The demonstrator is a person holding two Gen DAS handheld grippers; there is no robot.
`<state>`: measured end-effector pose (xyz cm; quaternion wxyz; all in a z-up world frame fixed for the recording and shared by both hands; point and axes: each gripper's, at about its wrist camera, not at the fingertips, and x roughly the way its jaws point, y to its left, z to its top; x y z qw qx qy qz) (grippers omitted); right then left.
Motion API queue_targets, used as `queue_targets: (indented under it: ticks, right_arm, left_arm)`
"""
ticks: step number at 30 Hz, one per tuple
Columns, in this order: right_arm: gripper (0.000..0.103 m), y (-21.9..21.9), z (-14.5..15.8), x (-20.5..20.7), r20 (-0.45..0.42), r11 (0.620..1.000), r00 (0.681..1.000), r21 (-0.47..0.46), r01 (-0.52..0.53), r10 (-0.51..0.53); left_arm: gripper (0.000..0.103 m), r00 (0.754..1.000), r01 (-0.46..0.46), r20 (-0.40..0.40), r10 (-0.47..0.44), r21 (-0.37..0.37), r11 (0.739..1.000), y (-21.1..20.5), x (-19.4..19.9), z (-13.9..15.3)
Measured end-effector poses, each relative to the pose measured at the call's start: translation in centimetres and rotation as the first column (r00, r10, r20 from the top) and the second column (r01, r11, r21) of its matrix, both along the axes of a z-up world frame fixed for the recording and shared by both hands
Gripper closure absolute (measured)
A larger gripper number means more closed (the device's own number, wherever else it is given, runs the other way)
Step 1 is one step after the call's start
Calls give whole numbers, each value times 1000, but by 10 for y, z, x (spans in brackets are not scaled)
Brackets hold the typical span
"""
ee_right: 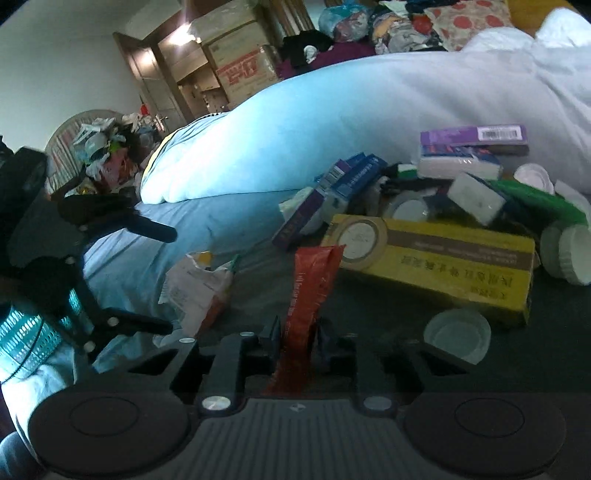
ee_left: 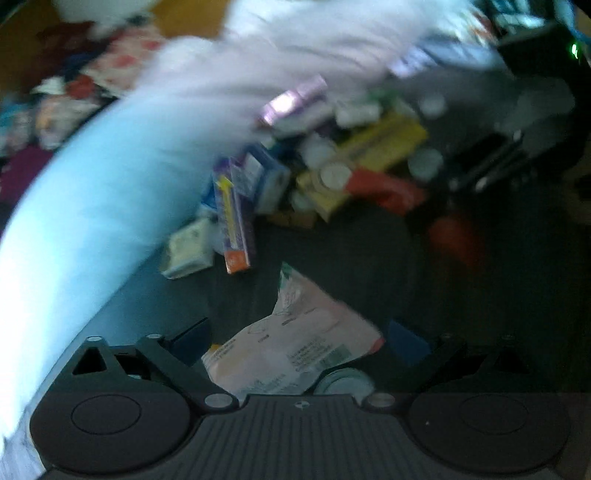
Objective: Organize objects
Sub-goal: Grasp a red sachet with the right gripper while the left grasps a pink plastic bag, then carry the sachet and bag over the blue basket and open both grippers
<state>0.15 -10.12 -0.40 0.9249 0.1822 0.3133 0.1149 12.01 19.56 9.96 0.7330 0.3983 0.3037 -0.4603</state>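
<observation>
Red sachet (ee_right: 314,295) — upright, its lower end clamped between the closed fingers of the right gripper (ee_right: 297,341), its top standing in front of the near left corner of the yellow box (ee_right: 443,258). That box lies flat at the near edge of a heap of medicine boxes (ee_right: 406,192) and white lids, which backs against the pale blue duvet (ee_right: 295,129). One lid (ee_right: 458,336) lies apart, open side up, just right of the right gripper and close to the yellow box's near edge.

Left gripper (ee_left: 299,339) — fingers wide apart, nothing clamped. A crumpled pinkish pouch (ee_left: 295,339) lies between them; contact with either finger cannot be told, the left wrist view being blurred. In the right wrist view the same gripper shows at far left, its two fingers spread, near that pouch (ee_right: 199,284).

Open room: a strip of dark grey sheet (ee_right: 369,325) lies bare between the pouch, the sachet and the yellow box. In the left wrist view, bare sheet separates the pouch from the heap. The duvet closes the far and left sides.

Surface is a bed. Beyond: cardboard cartons (ee_right: 240,55) stacked by an open doorway, piled clothes (ee_right: 406,22), a round-backed rack heaped with items (ee_right: 99,147) at left.
</observation>
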Motion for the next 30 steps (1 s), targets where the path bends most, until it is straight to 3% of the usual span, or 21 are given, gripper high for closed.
queue_targets:
  ticks: [5,7,9,11,14,16,17,19,21,24,27,29,30]
  right_arm:
    - [76,-7,-7,1,-13,999,1000,38,12,-12]
    - [76,-7,-7,2,-15,999,1000,46,14,-14]
    - [76,-7,-9,4,-18,998,1000,55,12,-11]
    - [76,-6,-10,5,-25,997,1000,72,14,-13]
    - [76,-11,-15,6,-42,992,999,121,28,-23]
    - [76,-14,-17,7,-51,990,998,137,41,-34]
    - [76,-14,-18,6,-53,989,998,143,44,-37]
    - [76,-14,-18,7,-48,989,998,138,47,-41]
    - [79,-10,-15,5,-29,993,999,113,42,-39]
    - [81,-6,-9,5,1,996,1000,82,24,-25]
    - [82,-5,-9,6,-5,997,1000,77,25,-24]
    - [83,-7,-8,4,1,997,999,74,35,-35]
    - [84,-8,-6,3,13,997,999,64,38,-39]
  left_arm:
    - [3,988,76,-142,-58,122,990,-2,24,-27]
    - [2,988,91,-135,-74,130,987,-2,30,-34]
    - [4,985,-2,-169,17,91,996,-1,45,-31]
    - [10,948,-175,-268,170,6,985,2,68,-26]
    - [15,882,-379,-321,345,-49,924,6,90,-26]
    - [10,853,-458,-318,413,-78,886,9,96,-30]
    - [7,849,-480,-287,444,-66,875,9,98,-35]
    - [6,872,-444,-233,430,-6,896,4,97,-48]
    - [6,888,-426,-211,409,-42,904,5,92,-49]
    - [13,866,-462,-254,430,-82,883,8,93,-47]
    - [19,828,-522,-307,469,-117,845,7,90,-49]
    - [60,829,-535,-290,479,-157,830,9,79,-43]
    - [60,821,-553,-280,498,-169,816,7,73,-38]
